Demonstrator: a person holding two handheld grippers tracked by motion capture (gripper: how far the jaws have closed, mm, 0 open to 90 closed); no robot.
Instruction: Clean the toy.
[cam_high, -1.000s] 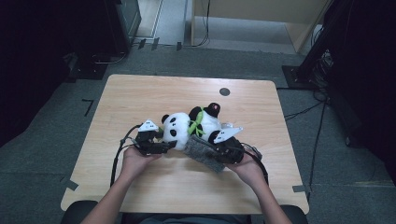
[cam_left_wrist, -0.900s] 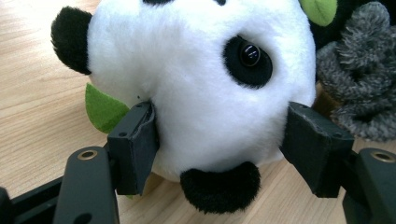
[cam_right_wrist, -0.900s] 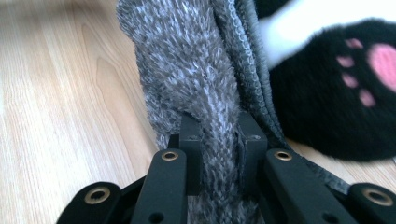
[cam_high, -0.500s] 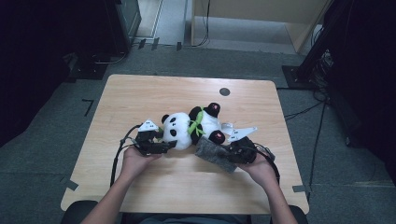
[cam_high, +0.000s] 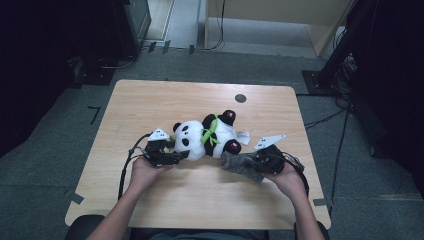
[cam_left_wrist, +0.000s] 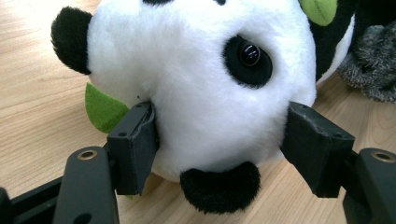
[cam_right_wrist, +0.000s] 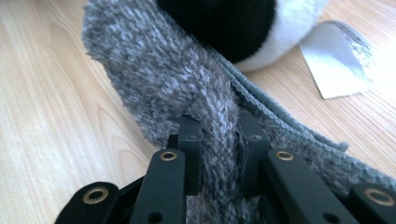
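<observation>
A panda plush toy (cam_high: 207, 137) lies on its side in the middle of the wooden tabletop (cam_high: 150, 105), with its head toward the left of the frame and its feet toward the right. It has a green leaf collar around the neck, and a white label lies just beside its lower body.

The left tool (cam_high: 176, 155) is at the left of the panda in the high view. In the left gripper view its two black jaws stand on both sides of the white head (cam_left_wrist: 201, 84) and press into the fur, so this tool is gripping the panda's head. A green leaf (cam_left_wrist: 103, 108) shows behind the jaw at the left of that frame.

The right tool (cam_high: 252, 162) is at the lower right of the panda. In the right gripper view its jaws are nearly together and pinch a fold of a grey fluffy cloth (cam_right_wrist: 187, 84). This cloth (cam_high: 237, 164) lies on the tabletop and touches the panda's lower foot. The white label (cam_right_wrist: 334, 60) shows at the upper right of that view.

A small dark round spot (cam_high: 240, 98) is on the tabletop near the far edge
</observation>
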